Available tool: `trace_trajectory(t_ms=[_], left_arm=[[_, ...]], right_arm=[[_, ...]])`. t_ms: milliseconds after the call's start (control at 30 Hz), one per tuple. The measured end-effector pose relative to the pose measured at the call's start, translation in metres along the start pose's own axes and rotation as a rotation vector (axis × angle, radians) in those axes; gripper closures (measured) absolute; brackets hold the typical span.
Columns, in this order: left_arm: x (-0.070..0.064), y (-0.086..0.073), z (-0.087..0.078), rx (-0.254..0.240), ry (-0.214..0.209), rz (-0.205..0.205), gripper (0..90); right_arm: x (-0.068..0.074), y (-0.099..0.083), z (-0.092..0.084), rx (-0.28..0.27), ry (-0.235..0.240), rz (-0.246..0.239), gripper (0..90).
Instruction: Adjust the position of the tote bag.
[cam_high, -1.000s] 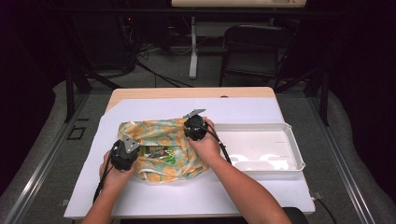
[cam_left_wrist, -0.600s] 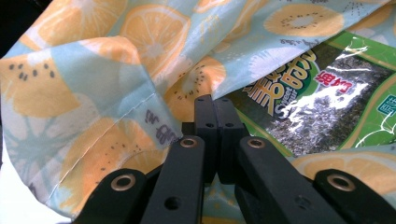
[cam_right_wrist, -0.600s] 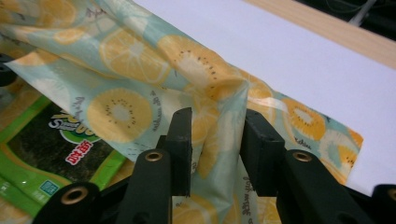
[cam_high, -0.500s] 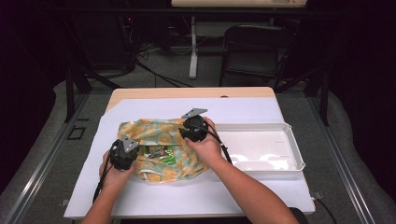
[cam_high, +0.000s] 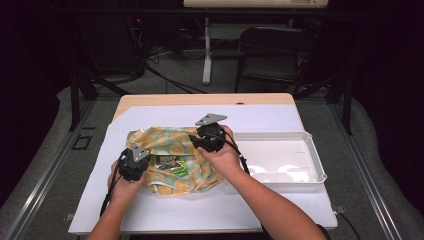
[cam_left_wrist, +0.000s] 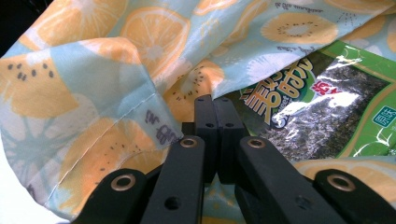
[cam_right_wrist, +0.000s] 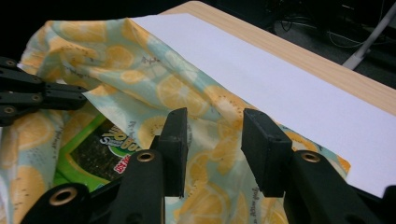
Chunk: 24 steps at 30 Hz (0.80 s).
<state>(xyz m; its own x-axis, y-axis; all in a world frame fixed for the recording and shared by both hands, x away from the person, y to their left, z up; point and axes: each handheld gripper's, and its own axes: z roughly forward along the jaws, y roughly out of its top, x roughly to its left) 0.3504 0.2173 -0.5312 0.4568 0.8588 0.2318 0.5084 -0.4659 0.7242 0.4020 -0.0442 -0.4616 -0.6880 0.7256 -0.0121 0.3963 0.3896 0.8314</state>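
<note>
white table (cam_high: 200, 215), fruit-print bag (cam_high: 172, 145) between left gripper (cam_high: 134, 165), right gripper (cam_high: 200, 142)

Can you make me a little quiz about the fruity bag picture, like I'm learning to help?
1. True or false: the left gripper is shut.
2. What lies inside the fruit-print bag? A) a banana B) a green snack packet C) a spoon
3. What white container sits to the right of the bag?

Key: 1 true. 2 B. 3 the empty white tray.
</note>
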Motion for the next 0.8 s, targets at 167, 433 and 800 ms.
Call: trace_trajectory(t_ms=[167, 433, 800], left_arm=[[0.000, 0.000, 0.000, -0.007, 0.003, -0.004, 90.0], [0.001, 0.000, -0.002, -0.006, -0.005, -0.005, 90.0], [0.003, 0.001, -0.002, -0.014, -0.015, -0.024, 90.0]], right_arm=[[0.009, 0.000, 0.001, 0.003, 0.022, -0.011, 61.1], [0.032, -0.013, 0.023, 0.064, 0.045, -0.035, 63.6], [0.037, -0.036, 0.053, 0.212, -0.023, -0.082, 69.9]])
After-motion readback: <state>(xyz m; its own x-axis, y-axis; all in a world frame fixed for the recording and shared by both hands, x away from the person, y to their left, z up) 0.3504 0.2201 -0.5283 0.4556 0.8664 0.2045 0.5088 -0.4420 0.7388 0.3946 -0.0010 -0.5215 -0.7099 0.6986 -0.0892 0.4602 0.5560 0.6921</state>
